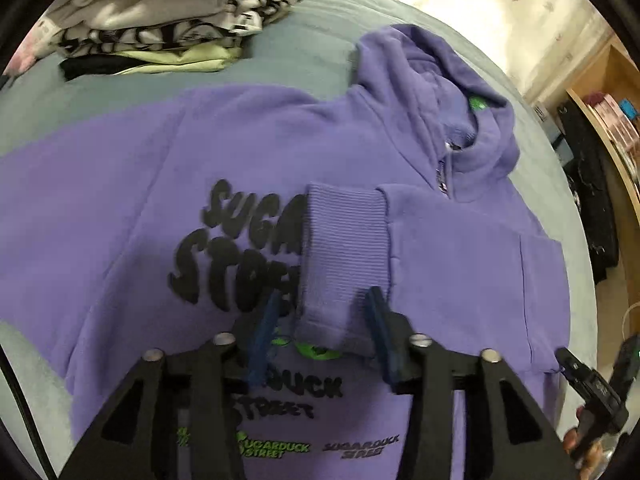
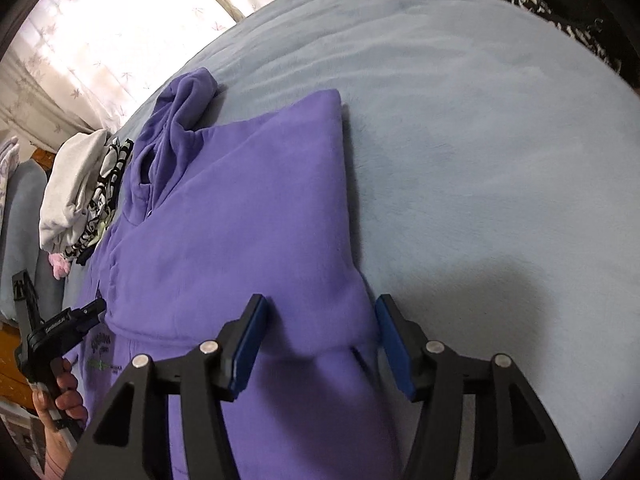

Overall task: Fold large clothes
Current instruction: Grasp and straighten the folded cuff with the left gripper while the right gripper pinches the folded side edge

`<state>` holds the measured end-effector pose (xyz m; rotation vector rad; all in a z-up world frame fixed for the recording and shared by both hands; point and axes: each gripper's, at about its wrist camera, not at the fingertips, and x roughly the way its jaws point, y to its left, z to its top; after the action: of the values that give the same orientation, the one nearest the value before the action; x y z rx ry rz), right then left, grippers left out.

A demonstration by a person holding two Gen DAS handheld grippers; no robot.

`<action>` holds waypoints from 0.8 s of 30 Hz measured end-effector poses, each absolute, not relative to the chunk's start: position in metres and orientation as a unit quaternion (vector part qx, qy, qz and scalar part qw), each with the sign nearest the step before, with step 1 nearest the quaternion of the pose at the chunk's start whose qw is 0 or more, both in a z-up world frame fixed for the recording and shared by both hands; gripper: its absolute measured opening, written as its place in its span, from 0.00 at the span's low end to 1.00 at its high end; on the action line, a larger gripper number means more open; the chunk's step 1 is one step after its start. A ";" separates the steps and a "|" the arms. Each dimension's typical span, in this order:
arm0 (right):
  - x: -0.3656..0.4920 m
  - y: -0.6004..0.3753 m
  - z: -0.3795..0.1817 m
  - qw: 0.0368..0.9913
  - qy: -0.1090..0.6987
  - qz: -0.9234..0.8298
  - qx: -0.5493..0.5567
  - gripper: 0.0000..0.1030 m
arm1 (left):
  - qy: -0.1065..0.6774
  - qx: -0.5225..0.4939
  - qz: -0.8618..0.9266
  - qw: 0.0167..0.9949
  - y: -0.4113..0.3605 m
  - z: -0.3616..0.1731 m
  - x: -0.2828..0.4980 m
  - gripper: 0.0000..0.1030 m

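A purple hoodie [image 1: 120, 208] with black "SUGAR STREET" print lies front-up on a pale blue bed [image 1: 304, 32]. Its right sleeve is folded across the chest, and the ribbed cuff [image 1: 344, 248] lies over the print. My left gripper [image 1: 324, 320] is open, its blue fingers either side of the cuff's end. In the right wrist view the hoodie [image 2: 240, 208] shows its folded side and hood [image 2: 180, 108]. My right gripper [image 2: 320, 340] is open over the folded edge of the hoodie, holding nothing. The left gripper [image 2: 92, 308] shows at that view's left edge.
A stack of folded clothes [image 1: 160, 20] sits at the bed's far left, also in the right wrist view [image 2: 84, 192]. A curtained window [image 2: 100, 32] is behind the bed. A wooden shelf [image 1: 612, 120] and dark bags stand to the right. Bare bedcover [image 2: 480, 160] lies right of the hoodie.
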<state>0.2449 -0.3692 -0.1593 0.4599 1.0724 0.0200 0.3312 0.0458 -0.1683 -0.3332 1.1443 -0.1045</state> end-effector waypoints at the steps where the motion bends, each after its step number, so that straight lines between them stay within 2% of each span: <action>1: 0.248 -0.369 -0.163 0.833 0.509 0.008 0.218 0.55 | 0.542 -0.146 -0.049 0.826 0.042 -0.172 0.334 0.48; 2: 0.249 -0.367 -0.165 0.833 0.511 0.006 0.213 0.54 | 0.544 -0.136 -0.046 0.827 0.039 -0.175 0.336 0.48; 3: 0.250 -0.364 -0.166 0.835 0.511 0.004 0.203 0.51 | 0.539 -0.111 -0.042 0.834 0.033 -0.175 0.337 0.43; 4: 0.250 -0.359 -0.164 0.841 0.510 0.003 0.182 0.39 | 0.533 -0.092 -0.048 0.840 0.026 -0.173 0.337 0.21; 6: 0.246 -0.356 -0.156 0.848 0.503 0.006 0.169 0.25 | 0.522 -0.064 -0.044 0.849 0.017 -0.165 0.336 0.17; 9: 0.229 -0.356 -0.132 0.874 0.455 0.010 0.169 0.25 | 0.483 -0.046 -0.032 0.874 0.011 -0.150 0.328 0.16; 10: 0.229 -0.356 -0.136 0.872 0.461 0.002 0.165 0.25 | 0.480 -0.039 -0.025 0.876 0.010 -0.152 0.329 0.16; 12: 0.239 -0.353 -0.157 0.845 0.511 -0.014 0.156 0.28 | 0.501 -0.036 -0.012 0.865 0.015 -0.167 0.336 0.17; 15: 0.243 -0.357 -0.153 0.841 0.514 -0.010 0.168 0.35 | 0.513 -0.057 -0.023 0.856 0.027 -0.171 0.344 0.23; 17: 0.250 -0.361 -0.143 0.848 0.500 0.000 0.174 0.49 | 0.507 -0.067 -0.020 0.859 0.035 -0.165 0.344 0.28; 18: 0.258 -0.364 -0.139 0.851 0.496 0.001 0.174 0.59 | 0.501 -0.076 -0.018 0.862 0.039 -0.161 0.347 0.29; 19: 0.263 -0.366 -0.138 0.851 0.495 0.000 0.175 0.62 | 0.500 -0.081 -0.017 0.862 0.041 -0.162 0.349 0.29; 24: 0.318 -0.392 -0.153 0.832 0.506 -0.025 0.226 0.62 | 0.524 -0.099 -0.007 0.846 0.041 -0.175 0.372 0.29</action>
<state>0.3181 -0.3921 -0.1527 0.4787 1.0733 -0.0520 0.3722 0.0413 -0.1745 -0.2093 1.1059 -0.0157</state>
